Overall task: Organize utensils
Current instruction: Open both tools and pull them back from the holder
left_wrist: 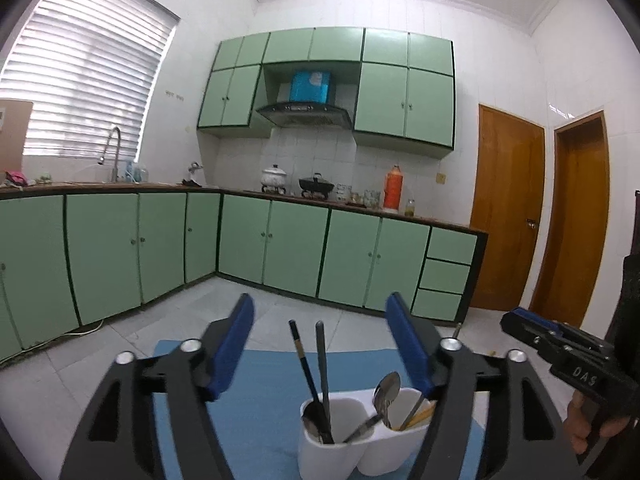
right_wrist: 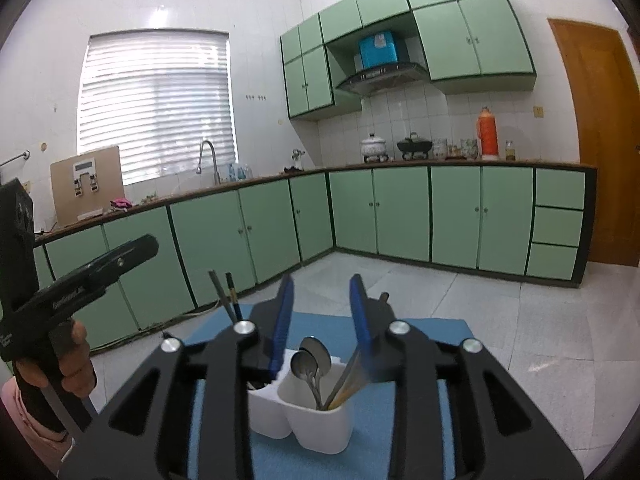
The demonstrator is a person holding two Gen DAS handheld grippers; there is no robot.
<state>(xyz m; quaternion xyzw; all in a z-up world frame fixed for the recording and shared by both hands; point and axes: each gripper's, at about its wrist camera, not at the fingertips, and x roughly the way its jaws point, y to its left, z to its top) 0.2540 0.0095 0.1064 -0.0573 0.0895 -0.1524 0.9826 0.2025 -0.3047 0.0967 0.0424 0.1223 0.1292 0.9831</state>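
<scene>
Mint-green cabinets (left_wrist: 288, 248) line two walls of a white-tiled kitchen, with a window blind (left_wrist: 88, 72) above the sink tap (left_wrist: 114, 152) and an orange flask (left_wrist: 393, 187) on the far worktop (left_wrist: 420, 216). Up front, a blue mat (left_wrist: 256, 408) carries a white two-compartment utensil holder (left_wrist: 344, 452) near its middle. Its left compartment holds dark chopsticks (left_wrist: 306, 364) standing upright; its right compartment holds metal spoons (right_wrist: 310, 364) and yellowish sticks (right_wrist: 348, 392) leaning toward the right edge. The left gripper (left_wrist: 320, 344) hangs just above the holder with its blue pads spread wide, chopstick tips between them but untouched. The right gripper (right_wrist: 322, 320) hovers over the spoon compartment, pads parted narrowly and gripping nothing. A hand (right_wrist: 68, 364) grasps the left gripper's handle at the mat's left edge.
</scene>
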